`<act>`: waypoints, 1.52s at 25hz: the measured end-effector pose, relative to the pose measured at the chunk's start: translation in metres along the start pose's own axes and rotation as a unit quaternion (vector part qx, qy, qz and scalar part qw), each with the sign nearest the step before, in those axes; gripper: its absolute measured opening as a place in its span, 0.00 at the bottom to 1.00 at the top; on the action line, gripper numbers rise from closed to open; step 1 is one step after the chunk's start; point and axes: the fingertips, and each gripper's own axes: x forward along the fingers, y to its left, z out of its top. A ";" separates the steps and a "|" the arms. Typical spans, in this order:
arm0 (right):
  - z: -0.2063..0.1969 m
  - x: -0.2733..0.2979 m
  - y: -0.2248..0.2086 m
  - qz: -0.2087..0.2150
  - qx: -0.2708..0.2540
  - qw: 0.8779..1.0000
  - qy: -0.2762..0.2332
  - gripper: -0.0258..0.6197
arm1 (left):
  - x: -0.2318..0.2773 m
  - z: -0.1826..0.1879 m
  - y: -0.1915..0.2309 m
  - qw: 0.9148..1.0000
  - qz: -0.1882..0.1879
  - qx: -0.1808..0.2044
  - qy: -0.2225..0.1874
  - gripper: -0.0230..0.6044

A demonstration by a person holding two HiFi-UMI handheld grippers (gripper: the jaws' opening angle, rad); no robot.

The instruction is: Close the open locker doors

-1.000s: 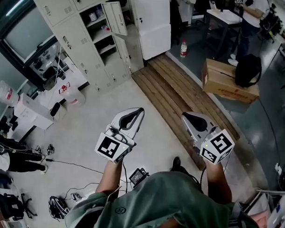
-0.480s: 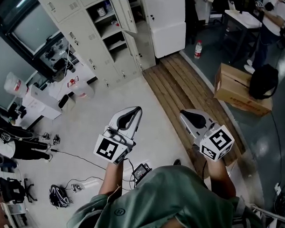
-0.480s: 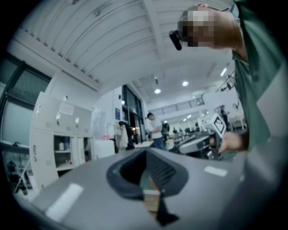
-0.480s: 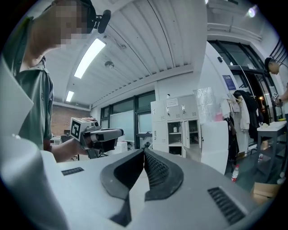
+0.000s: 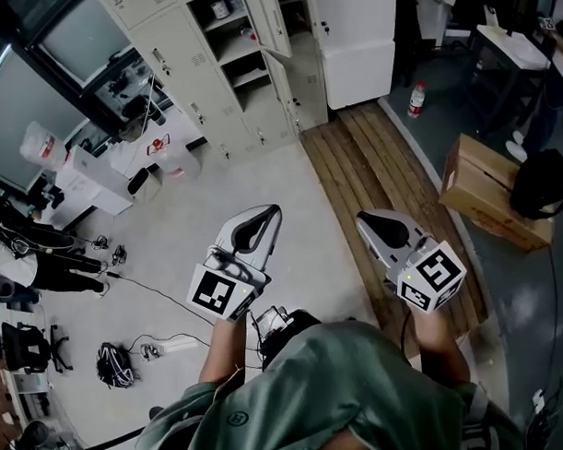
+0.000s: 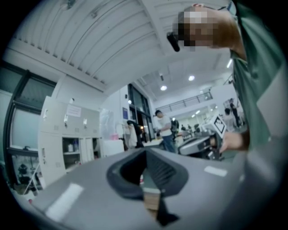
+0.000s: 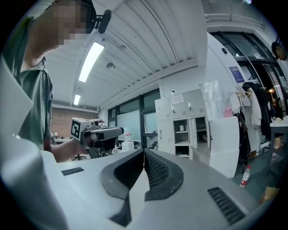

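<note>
The beige lockers [image 5: 193, 66] stand at the far end of the floor in the head view. One locker door [image 5: 272, 17] hangs open beside open shelved compartments [image 5: 236, 32]. Both grippers are held out in front of the person, well short of the lockers. My left gripper [image 5: 275, 210] is shut and empty. My right gripper [image 5: 360, 217] is also shut with nothing in it. The right gripper view shows the shut jaw tips [image 7: 144, 152], the open compartments [image 7: 189, 130] far ahead and the left gripper [image 7: 101, 132] to the left. The left gripper view shows its shut tips [image 6: 145, 150] and the lockers [image 6: 72, 139].
A wooden slatted platform [image 5: 391, 188] runs from the lockers toward the person. A cardboard box [image 5: 488, 189], a black backpack [image 5: 543, 183] and a bottle [image 5: 414, 99] lie to its right. A white cabinet [image 5: 358, 41] adjoins the lockers. Cables [image 5: 145, 289] trail over the floor at left.
In the head view the lockers, platform and box have slid up and to the right. Both grippers stay shut in the same pose before the body.
</note>
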 end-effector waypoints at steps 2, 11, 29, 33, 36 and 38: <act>-0.001 0.014 -0.003 0.001 -0.001 1.000 0.006 0.05 | -0.001 -0.003 0.014 1.000 0.003 -0.004 -0.002 0.04; 0.009 0.081 -0.014 -0.039 -0.001 0.999 0.007 0.05 | 0.003 -0.019 0.091 0.999 -0.027 -0.010 -0.013 0.04; 0.009 0.190 -0.044 -0.041 0.006 0.999 0.024 0.05 | 0.007 -0.056 0.193 0.999 -0.025 -0.038 -0.011 0.04; 0.006 0.205 -0.075 -0.028 0.014 0.999 0.025 0.05 | 0.028 -0.066 0.207 0.999 -0.011 -0.038 0.003 0.04; 0.001 0.221 -0.100 -0.008 0.020 0.999 0.025 0.05 | 0.045 -0.068 0.221 0.999 0.010 -0.032 0.008 0.04; 0.002 0.230 -0.118 0.009 0.020 0.999 0.024 0.05 | 0.060 -0.068 0.227 0.999 0.022 -0.030 0.012 0.04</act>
